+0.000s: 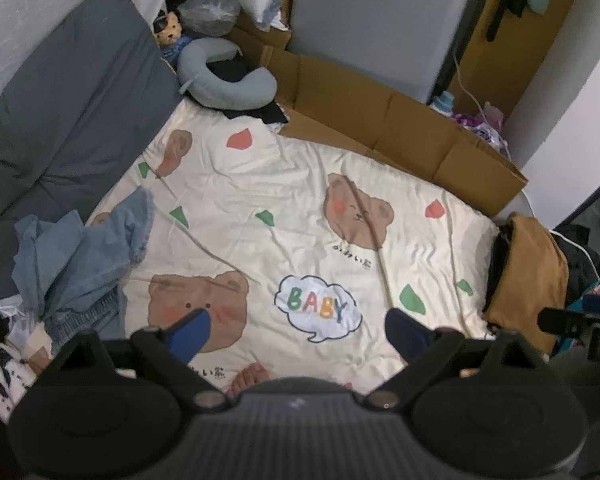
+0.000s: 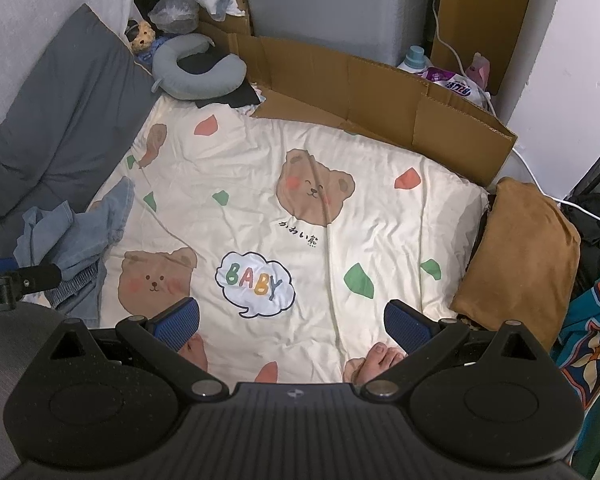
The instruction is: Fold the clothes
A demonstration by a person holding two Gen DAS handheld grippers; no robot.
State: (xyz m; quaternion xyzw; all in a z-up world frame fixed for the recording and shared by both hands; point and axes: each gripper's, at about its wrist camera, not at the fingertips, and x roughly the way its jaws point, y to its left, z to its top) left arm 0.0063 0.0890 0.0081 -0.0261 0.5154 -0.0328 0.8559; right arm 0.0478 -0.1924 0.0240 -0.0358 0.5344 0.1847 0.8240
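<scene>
blue denim garment crumpled at sheet's left edge; brown garment seemingly folded, right.

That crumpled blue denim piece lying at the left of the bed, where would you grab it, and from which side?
Probably at the frayed hem edge of the denim garment that reaches out onto the bear-print sheet. That edge lies flat and free of the heap, so the open left hand-held gripper could come in from the bare middle of the bed, pads above and below it. The rest is bunched, with no clear edge.
</scene>
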